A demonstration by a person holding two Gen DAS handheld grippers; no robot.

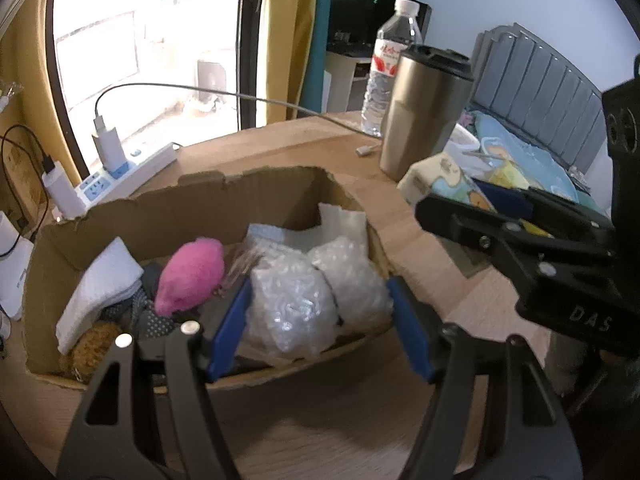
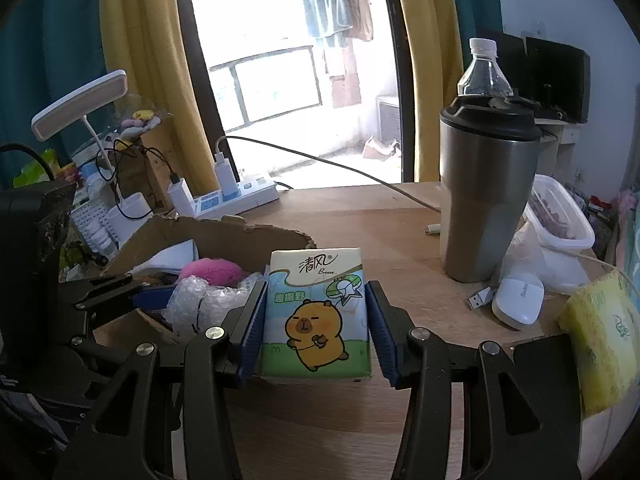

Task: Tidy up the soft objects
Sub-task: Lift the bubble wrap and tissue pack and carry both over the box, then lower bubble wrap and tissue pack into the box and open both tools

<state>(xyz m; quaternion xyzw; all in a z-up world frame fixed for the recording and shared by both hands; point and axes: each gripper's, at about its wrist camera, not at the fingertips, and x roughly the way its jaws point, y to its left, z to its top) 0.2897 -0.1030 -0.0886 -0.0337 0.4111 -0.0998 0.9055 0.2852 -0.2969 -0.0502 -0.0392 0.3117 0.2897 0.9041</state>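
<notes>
1. The right gripper (image 2: 316, 328) angles down over the wooden desk (image 2: 360, 224), its blue pads pressed to both sides of an upright tissue pack (image 2: 316, 316) printed with a cartoon capybara; the pack sits squarely between the jaws.
2. The left gripper (image 1: 320, 320) tilts down at the cardboard box (image 1: 168, 208), jaws spread wide, a wad of bubble wrap (image 1: 292, 304) lying between the blue pads (image 1: 230, 328); whether the pads touch it cannot be told.
3. Inside the box, left of the left jaws, sit a pink fluffy ball (image 1: 192, 276), a folded white cloth (image 1: 100, 284) and a brown plush item (image 1: 94, 346).
4. Seen from the left wrist, the right gripper crosses in from the right, above the box's far corner, with the tissue pack in its jaws.
5. Beyond the right jaws stand a steel tumbler (image 2: 486, 200) and a water bottle (image 2: 484, 68); to their right lie a white mouse (image 2: 518, 300) and a yellow tissue pack (image 2: 600, 344).
6. A power strip (image 2: 236, 198) with plugged chargers lies behind the box, near the window.
</notes>
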